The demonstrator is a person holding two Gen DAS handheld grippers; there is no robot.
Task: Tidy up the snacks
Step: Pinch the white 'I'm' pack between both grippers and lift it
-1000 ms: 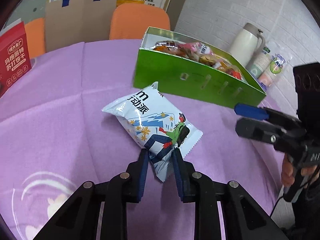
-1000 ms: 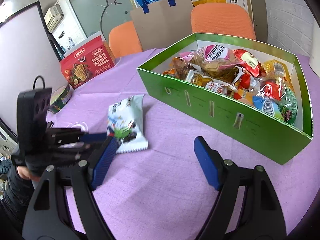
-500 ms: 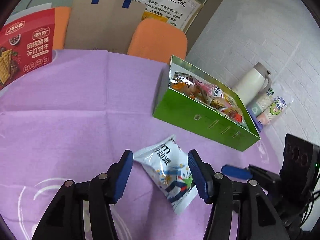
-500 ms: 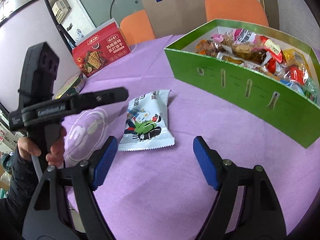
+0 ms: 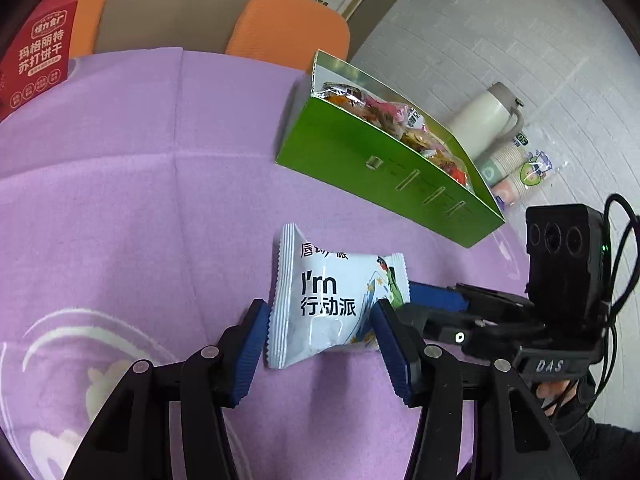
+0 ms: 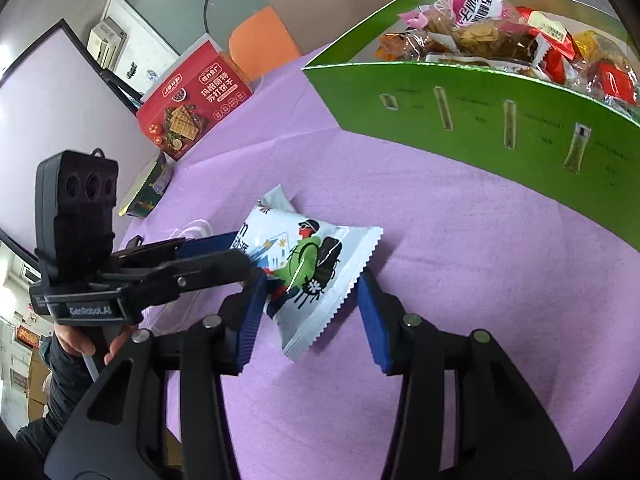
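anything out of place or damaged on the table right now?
One stray: the white snack packet lies loose on the purple tablecloth outside the green box that holds the other snacks. Both hand-held grippers, left and right, bracket it, open. No spill or tear visible.

the white snack packet (image 5: 332,300) reads "i'm" with "行动派" under it; a smaller line above starts with "唇" and the rest is creased. the red cracker box (image 5: 38,56) carries "玛格丽特 苏打饼干" below a small logo that seems to read "佳力食厂", though it is too small to be sure. the left gripper's handle (image 6: 90,310) is marked "genrobot.ai". the right gripper's handle (image 5: 550,366) shows "das".
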